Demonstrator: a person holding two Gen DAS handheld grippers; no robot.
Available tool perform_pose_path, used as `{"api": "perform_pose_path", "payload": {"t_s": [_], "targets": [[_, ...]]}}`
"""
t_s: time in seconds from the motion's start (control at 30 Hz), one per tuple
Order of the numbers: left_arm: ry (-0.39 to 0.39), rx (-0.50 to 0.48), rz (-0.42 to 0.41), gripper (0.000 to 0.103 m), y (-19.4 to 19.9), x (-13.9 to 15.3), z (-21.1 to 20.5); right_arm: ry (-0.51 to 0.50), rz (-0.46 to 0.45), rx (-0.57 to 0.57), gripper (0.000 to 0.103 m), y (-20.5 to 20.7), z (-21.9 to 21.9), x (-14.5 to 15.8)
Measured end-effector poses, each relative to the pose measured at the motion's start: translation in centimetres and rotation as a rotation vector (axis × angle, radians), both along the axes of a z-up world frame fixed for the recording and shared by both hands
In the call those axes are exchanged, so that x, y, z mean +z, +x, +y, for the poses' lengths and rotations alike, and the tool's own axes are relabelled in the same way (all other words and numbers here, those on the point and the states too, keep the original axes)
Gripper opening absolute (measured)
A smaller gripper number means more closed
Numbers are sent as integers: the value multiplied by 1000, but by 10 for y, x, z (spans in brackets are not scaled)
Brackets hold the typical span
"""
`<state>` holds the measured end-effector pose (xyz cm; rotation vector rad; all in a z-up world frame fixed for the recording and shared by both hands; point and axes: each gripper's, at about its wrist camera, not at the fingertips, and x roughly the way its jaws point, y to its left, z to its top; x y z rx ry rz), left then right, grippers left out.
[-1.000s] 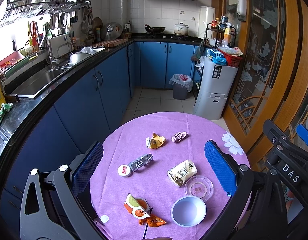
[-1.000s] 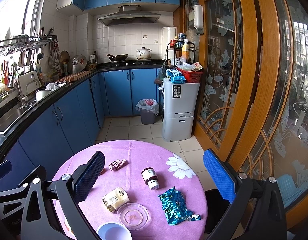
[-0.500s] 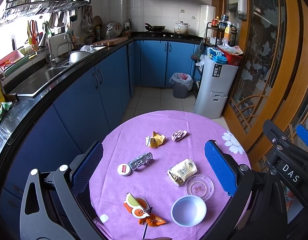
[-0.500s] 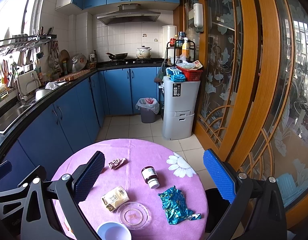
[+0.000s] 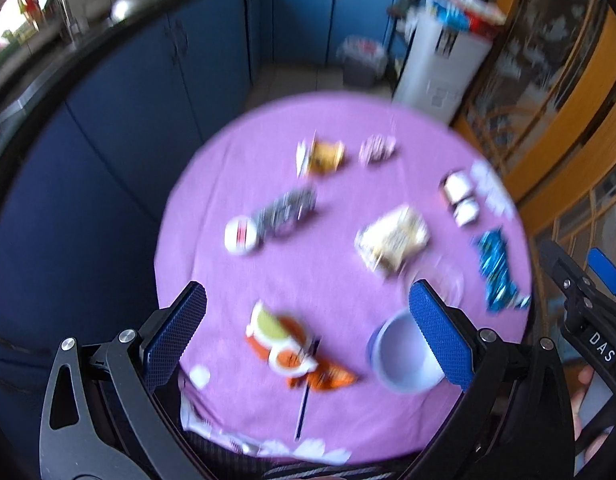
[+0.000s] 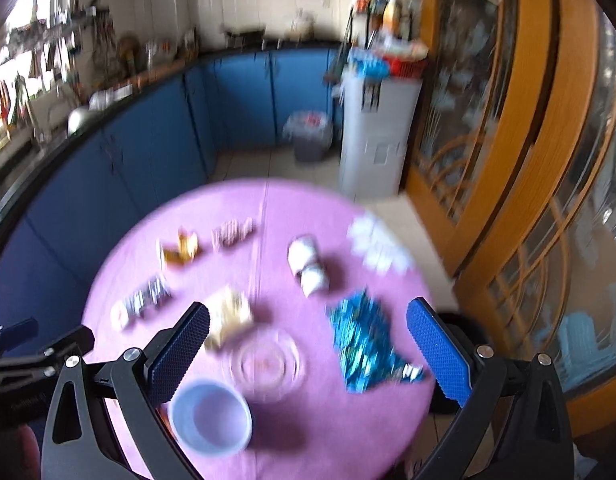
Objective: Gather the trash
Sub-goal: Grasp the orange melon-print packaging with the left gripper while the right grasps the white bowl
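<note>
Both my tools gape wide above the round purple surface (image 5: 236,160)

My left tool (image 5: 308,336) and right tool (image 6: 308,344) hold nothing; blue foil wrapper (image 6: 364,344) near the right edge, white bowl (image 6: 210,420) by the near rim

You're in a home kitchen: blue cabinets (image 6: 244,100) under a dark countertop (image 6: 156,70), tiled wall (image 6: 268,4), lined trash bin (image 6: 308,134), round purple-clothed table (image 5: 340,280).

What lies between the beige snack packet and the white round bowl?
A clear round plastic lid lies between the beige packet and white bowl, in the right wrist view.
</note>
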<state>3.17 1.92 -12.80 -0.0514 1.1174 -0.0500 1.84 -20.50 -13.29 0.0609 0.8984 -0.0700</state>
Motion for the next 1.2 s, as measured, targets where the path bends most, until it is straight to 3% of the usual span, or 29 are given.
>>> {"api": "perform_pose_path", "payload": {"t_s": [0.3, 0.47, 0.73, 0.97, 1.1, 1.17, 1.2], "targets": [[22, 8, 265, 100, -11, -74, 18, 20, 270, 88, 96, -3, 18, -62], [2, 6, 329, 100, -16, -94, 23, 16, 309, 108, 96, -5, 24, -73], [-58, 30, 389, 100, -7, -111, 36, -1, 358, 110, 96, 1, 31, -86], [-94, 111, 369, 100, 19, -124, 60, -28, 366, 130, 96, 8, 38, -90], [-130, 129, 418, 82, 32, -136, 70, -38, 379, 147, 96, 11, 42, -94], [-104, 122, 421, 80, 35, -140, 72, -35, 391, 154, 88, 12, 43, -97], [-86, 120, 417, 76, 39, -142, 69, -38, 404, 155, 70, 13, 43, -99]]}}
